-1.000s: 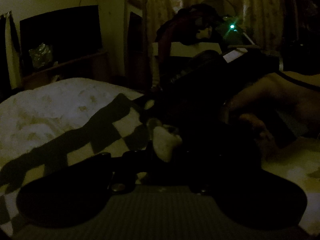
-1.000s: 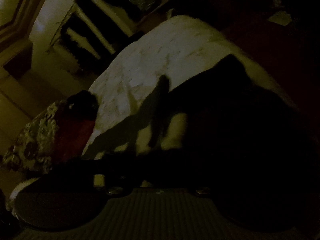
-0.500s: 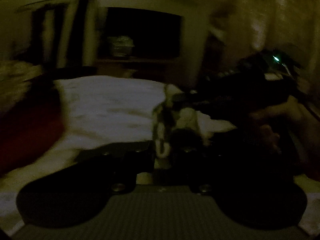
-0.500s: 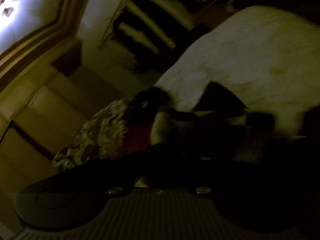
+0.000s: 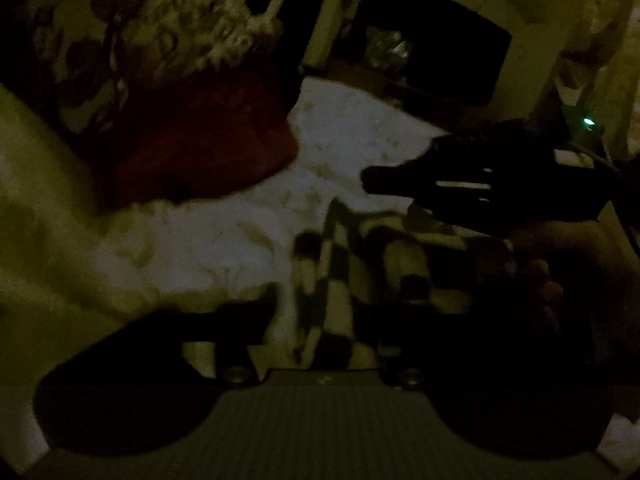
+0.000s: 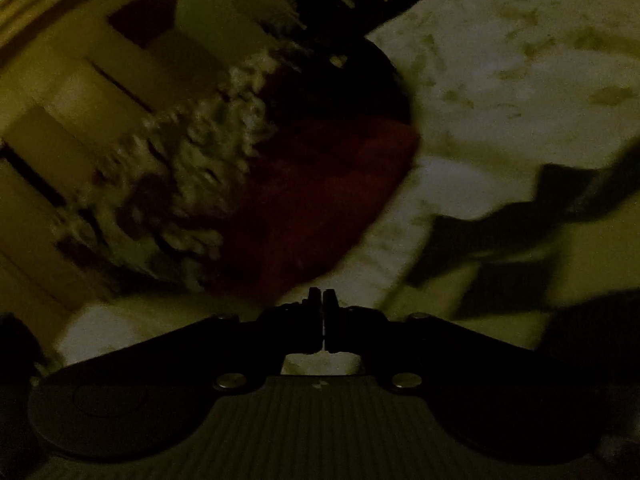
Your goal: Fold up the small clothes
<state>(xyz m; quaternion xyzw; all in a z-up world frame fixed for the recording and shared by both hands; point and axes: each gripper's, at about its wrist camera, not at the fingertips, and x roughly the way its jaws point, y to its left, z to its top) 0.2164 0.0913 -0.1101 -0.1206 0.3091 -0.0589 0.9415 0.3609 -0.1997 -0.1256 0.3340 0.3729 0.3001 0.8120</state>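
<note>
Checkered cloth bunched on the bed, both my grippers over it.

My left gripper [image 5: 320, 320] has its fingers apart with the checkered cloth [image 5: 344, 264] rising between them; whether they pinch it, I cannot tell. My right gripper [image 6: 322, 312] has its fingers pressed together, empty, near a red cushion [image 6: 320, 192] on the pale bed [image 6: 520, 60].
</note>
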